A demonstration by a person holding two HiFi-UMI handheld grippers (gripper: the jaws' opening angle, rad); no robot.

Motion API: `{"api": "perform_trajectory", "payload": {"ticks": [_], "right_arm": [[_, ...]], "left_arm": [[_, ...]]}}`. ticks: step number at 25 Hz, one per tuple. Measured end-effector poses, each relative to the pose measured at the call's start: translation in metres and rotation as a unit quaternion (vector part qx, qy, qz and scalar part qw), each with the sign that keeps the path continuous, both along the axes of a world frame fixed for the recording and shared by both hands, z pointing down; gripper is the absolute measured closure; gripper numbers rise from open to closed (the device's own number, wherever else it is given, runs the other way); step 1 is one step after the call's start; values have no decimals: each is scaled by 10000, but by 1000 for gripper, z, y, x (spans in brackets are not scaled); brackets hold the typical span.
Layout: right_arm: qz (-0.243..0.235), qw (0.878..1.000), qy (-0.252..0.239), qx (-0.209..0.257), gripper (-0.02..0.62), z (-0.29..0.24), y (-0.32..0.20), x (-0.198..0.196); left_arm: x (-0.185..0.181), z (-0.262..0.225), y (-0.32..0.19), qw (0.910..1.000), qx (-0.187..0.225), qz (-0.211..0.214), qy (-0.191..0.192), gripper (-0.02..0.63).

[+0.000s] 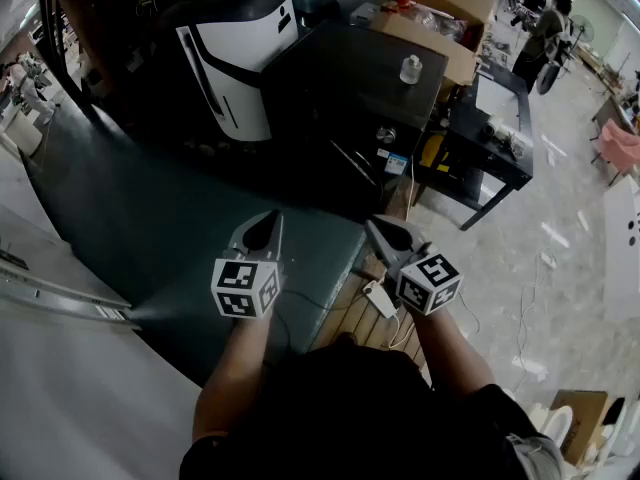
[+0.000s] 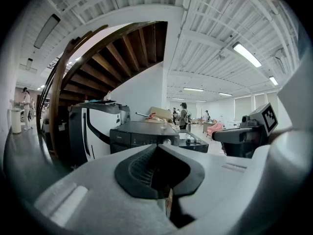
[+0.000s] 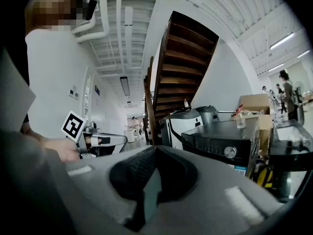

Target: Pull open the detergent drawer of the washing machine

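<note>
Well, the black washing machine (image 1: 340,88) stands on the floor (image 1: 150,228) with its front turned toward the person. Its control strip runs level across the top of that front, with the knob (image 1: 386,135) toward the right end. I cannot pick out the detergent drawer in the dark panel. The left gripper (image 1: 269,220) and right gripper (image 1: 376,228) hang well short of the machine, jaws together and empty. A small bottle (image 1: 411,69) sits on the machine, a white appliance (image 1: 235,48) stands just left of it, a black bench (image 1: 500,158) to its right, and a wooden staircase (image 3: 181,67) behind.
</note>
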State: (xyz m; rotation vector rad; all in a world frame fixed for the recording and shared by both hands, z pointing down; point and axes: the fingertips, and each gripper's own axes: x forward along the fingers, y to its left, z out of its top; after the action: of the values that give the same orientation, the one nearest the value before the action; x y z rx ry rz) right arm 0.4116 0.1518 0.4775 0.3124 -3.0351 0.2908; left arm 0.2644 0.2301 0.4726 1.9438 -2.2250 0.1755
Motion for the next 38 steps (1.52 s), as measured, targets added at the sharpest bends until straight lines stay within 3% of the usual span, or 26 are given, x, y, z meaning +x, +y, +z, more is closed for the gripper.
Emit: {"api": "perform_trajectory", "payload": {"ticks": [12, 18, 21, 26, 31, 38], "right_arm": [[-83, 10000, 35, 22, 595, 11, -2, 38], [-303, 9986, 407, -119, 594, 33, 5, 46], [-323, 9979, 460, -325, 594, 37, 10, 43], [-776, 9927, 905, -194, 594, 51, 31, 35], [-696, 9938, 789, -364, 594, 46, 7, 19], [-648, 9942, 694, -507, 594, 44, -27, -18]], "left_arm": [[37, 13, -8, 9998, -179, 44, -33, 597], [48, 14, 0, 9998, -201, 22, 29, 597], [46, 7, 5, 9998, -187, 18, 62, 597], [36, -1, -3, 9999, -97, -53, -16, 597], [35, -1, -23, 9992, -146, 161, -331, 597], [-1, -3, -50, 9995, -125, 190, -231, 597]]}}
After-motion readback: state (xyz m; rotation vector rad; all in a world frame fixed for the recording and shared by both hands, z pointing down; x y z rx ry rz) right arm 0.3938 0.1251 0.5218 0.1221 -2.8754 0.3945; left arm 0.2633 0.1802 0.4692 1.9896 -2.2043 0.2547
